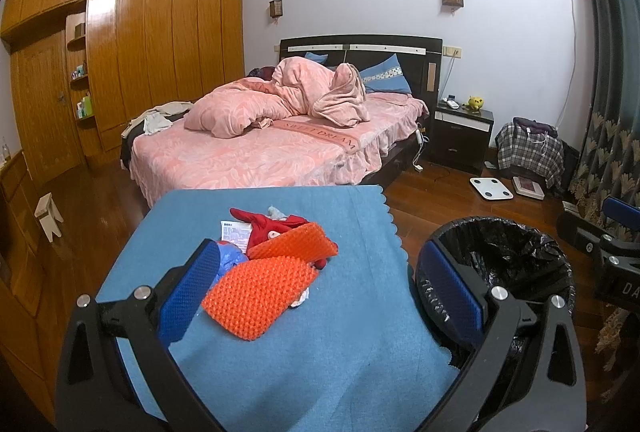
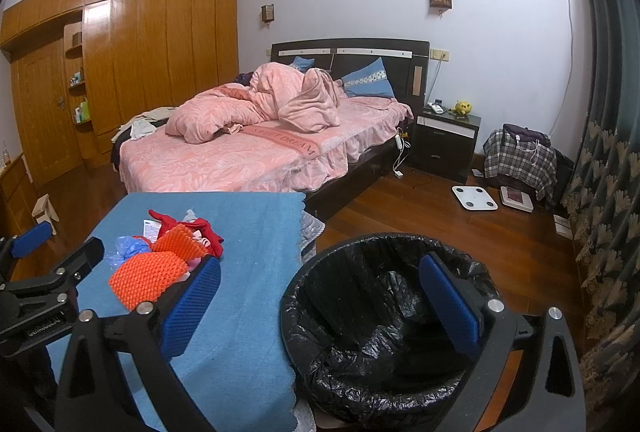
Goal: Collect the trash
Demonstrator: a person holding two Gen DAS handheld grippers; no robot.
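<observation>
A pile of trash lies on the blue-cloth table (image 1: 320, 352): two orange foam nets (image 1: 256, 296), a red wrapper (image 1: 264, 224), a crumpled blue plastic bag (image 1: 230, 258) and a white paper slip (image 1: 236, 232). My left gripper (image 1: 320, 260) is open, hovering just short of the pile with nothing between its blue pads. Right of the table stands a bin with a black liner (image 1: 504, 248). In the right wrist view my right gripper (image 2: 320, 270) is open and empty above the bin's (image 2: 360, 312) near rim, with the foam nets (image 2: 148, 278) to its left.
A pink bed (image 1: 260, 151) stands beyond the table, with a dark nightstand (image 1: 460, 139) to its right. White scales (image 1: 491, 187) and a plaid-draped seat (image 1: 528, 151) sit on the wood floor. A small stool (image 1: 48, 216) and wardrobes are on the left, curtains on the right.
</observation>
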